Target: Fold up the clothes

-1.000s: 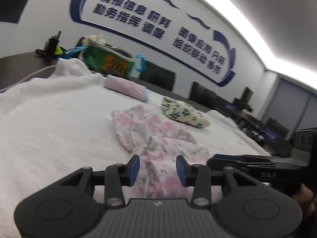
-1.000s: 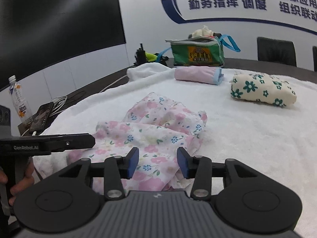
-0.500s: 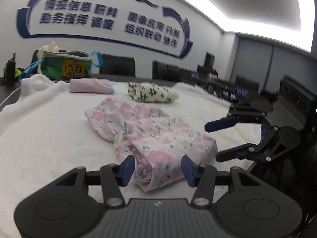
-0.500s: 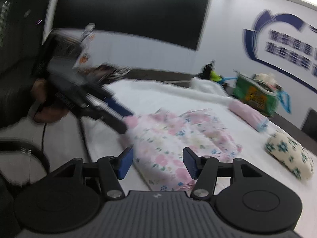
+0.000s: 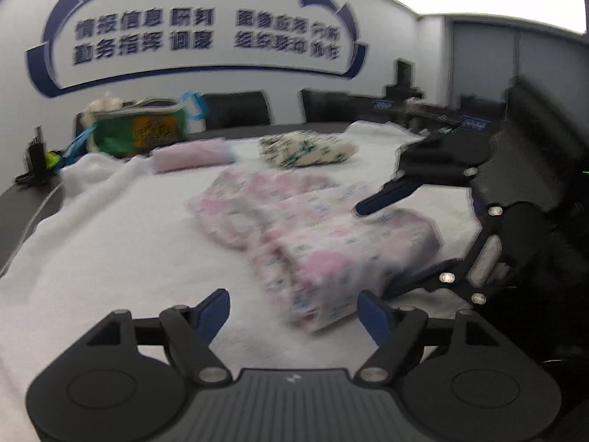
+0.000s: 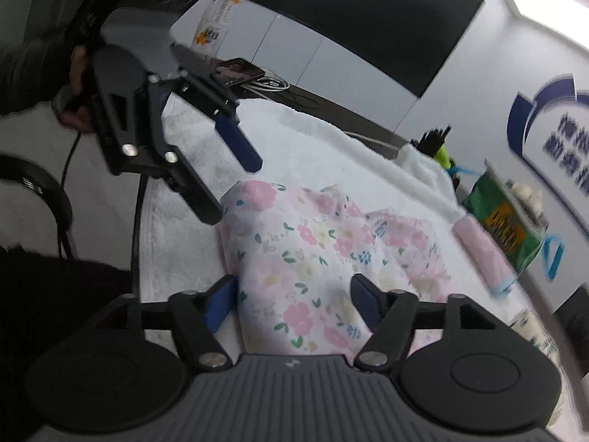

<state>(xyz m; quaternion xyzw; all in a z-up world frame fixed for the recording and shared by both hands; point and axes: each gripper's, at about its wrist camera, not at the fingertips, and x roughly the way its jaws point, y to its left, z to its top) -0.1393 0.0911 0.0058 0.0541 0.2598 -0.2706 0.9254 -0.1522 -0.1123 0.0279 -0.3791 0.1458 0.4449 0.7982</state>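
The floral garment (image 5: 313, 235) lies partly folded on the white towel (image 5: 110, 243) covering the surface, at the centre of the left wrist frame and the lower centre of the right wrist frame. The left gripper (image 5: 294, 311) is opening, its jaws wide, with only the garment's near edge between them. The right gripper (image 6: 292, 300) is also opening, straddling the garment without pressing it. A pink roll (image 5: 189, 156) and a green-patterned bundle (image 5: 307, 149) lie beyond.

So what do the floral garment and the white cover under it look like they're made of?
The floral garment looks like thin, soft woven cloth, probably cotton, with a matte finish: it creases and drapes limply, and the print is flat. The white cover looks like thick terry or fleece: its surface is fuzzy and nubbly and its edges are plump. The exact fibre can't be told for either.
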